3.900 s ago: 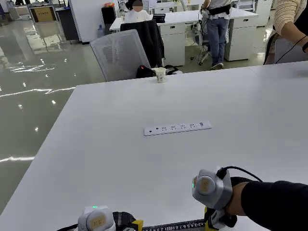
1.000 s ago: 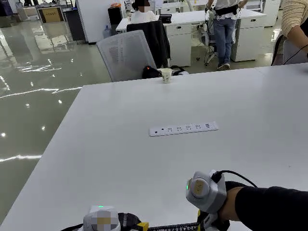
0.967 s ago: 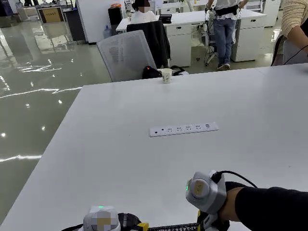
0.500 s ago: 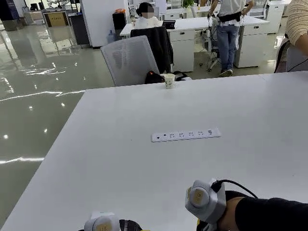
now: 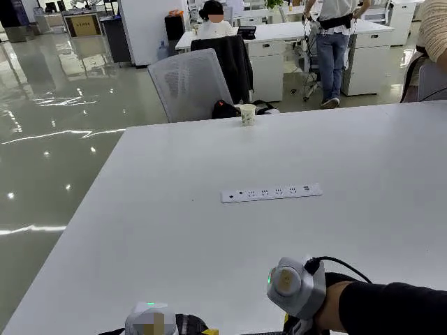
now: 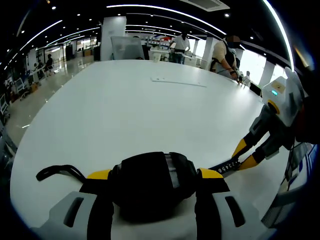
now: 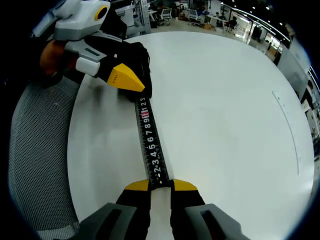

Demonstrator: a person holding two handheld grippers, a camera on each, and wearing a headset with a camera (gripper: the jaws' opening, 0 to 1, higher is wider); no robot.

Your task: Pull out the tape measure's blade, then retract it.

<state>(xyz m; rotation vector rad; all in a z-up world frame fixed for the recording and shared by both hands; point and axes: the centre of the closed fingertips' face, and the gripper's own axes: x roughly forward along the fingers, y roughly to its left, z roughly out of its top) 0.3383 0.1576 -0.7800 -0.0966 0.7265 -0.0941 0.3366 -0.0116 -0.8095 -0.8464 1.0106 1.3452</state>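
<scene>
The tape measure's black case [image 6: 152, 182] sits between the yellow-tipped jaws of my left gripper [image 6: 155, 175], which is shut on it, low over the white table [image 6: 125, 110]. Its black blade [image 7: 150, 140] with white numbers runs out over the table. My right gripper [image 7: 160, 186] is shut on the blade's end. In the left gripper view the right gripper [image 6: 247, 152] comes in from the right, pinching the blade [image 6: 226, 165]. In the head view both grippers sit at the bottom edge, the left gripper [image 5: 150, 322] with the case [image 5: 192, 325], the right gripper [image 5: 297, 289] beside it.
A white power strip [image 5: 272, 192] lies mid-table. A paper cup [image 5: 247, 114] stands at the far edge, with a grey mesh chair [image 5: 190, 84] behind it. People are at desks further back. The table's left edge [image 5: 70, 216] drops to a glossy floor.
The head view has tilted up, so both grippers sit lower in the picture. The right gripper stands slightly nearer the left one, with less blade between them.
</scene>
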